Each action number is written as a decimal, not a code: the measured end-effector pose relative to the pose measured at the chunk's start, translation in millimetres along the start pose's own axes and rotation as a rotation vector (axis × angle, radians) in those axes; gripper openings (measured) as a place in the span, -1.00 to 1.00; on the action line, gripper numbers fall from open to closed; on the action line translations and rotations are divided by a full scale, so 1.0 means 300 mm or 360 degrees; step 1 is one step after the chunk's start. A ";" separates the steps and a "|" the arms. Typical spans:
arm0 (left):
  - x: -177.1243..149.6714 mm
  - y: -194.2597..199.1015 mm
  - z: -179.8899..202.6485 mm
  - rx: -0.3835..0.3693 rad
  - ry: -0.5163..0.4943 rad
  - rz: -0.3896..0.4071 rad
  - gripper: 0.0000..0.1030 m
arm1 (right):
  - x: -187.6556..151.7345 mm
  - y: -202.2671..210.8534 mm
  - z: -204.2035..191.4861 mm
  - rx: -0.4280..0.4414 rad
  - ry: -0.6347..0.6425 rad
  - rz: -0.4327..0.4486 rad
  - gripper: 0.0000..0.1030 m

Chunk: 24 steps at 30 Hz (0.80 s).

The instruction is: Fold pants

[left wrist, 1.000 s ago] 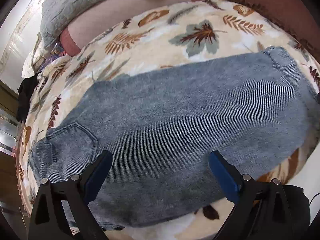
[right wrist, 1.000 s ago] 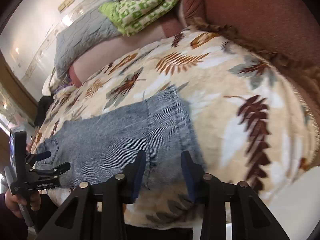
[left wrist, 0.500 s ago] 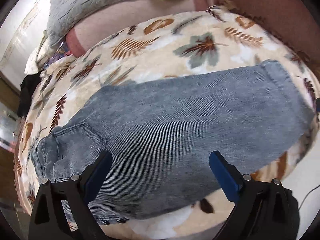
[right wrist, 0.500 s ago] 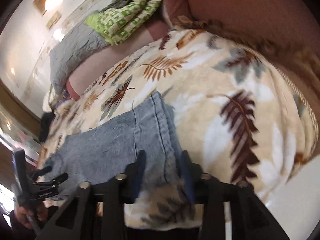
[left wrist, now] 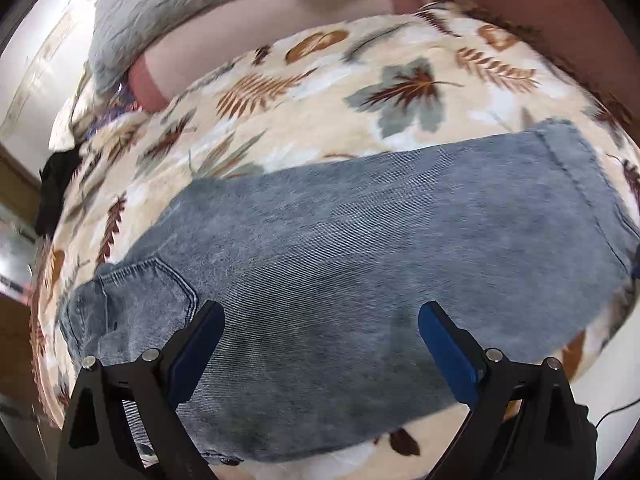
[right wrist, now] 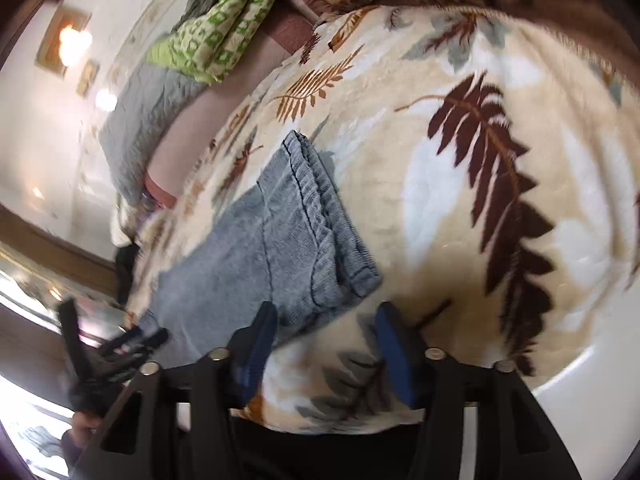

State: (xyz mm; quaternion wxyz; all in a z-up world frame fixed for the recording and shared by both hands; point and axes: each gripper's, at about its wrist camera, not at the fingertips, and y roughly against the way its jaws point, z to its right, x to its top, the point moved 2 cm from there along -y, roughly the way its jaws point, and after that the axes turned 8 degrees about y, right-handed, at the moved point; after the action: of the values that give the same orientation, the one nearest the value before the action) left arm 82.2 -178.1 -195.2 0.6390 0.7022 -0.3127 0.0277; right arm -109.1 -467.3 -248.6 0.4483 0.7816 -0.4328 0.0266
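Left wrist view: the faded blue denim pants (left wrist: 360,240) lie folded lengthwise, leg on leg, flat across a cream plush blanket printed with brown and grey-green leaves (left wrist: 360,92) on a bed. The waist and a stitched back pocket (left wrist: 136,300) sit at the left, the hems (left wrist: 576,184) at the right. The left hand-held gripper (left wrist: 320,340) hovers over the middle of the pants with its blue-padded jaws spread wide and nothing between them.

Right wrist view: the stacked hems (right wrist: 320,216) lie just ahead of the right hand-held gripper (right wrist: 324,340). Its jaws are opening, and between them only blanket shows; the near hem corner (right wrist: 360,280) sits just beyond the left pad, not pinched. The left hand-held gripper (right wrist: 120,352) appears at the lower left, blurred, by the waist end.

The step in hand seems to be taking the hem end to bring it over toward the waist. To do it well, the right jaws should straddle both hem layers at the near corner, bite deep enough to catch every layer, and avoid scooping up the soft blanket beneath. The left should pin or grip the pants so the fold lands square, edges aligned.
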 end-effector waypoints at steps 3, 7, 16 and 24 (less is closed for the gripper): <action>0.011 -0.031 -0.001 0.0004 0.0007 -0.0020 0.91 | 0.021 -0.009 0.003 -0.0001 -0.0017 0.0058 0.15; 0.038 -0.079 0.017 -0.0002 0.0000 -0.0044 0.91 | 0.059 -0.040 0.029 0.0112 -0.0105 0.0112 0.15; 0.053 -0.096 -0.018 -0.0033 0.0054 -0.0085 0.91 | 0.076 -0.021 0.008 0.0188 -0.0155 0.0163 -0.45; 0.024 -0.022 -0.261 -0.0041 0.0292 -0.0022 0.91 | 0.166 0.023 -0.377 0.0092 0.0304 0.0163 -0.45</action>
State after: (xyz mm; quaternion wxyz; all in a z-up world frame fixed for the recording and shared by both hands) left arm 119.4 -109.4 -183.5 0.6742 0.6906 -0.2482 0.0835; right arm -43.7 -419.5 -155.1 0.4628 0.7651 -0.4265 0.1362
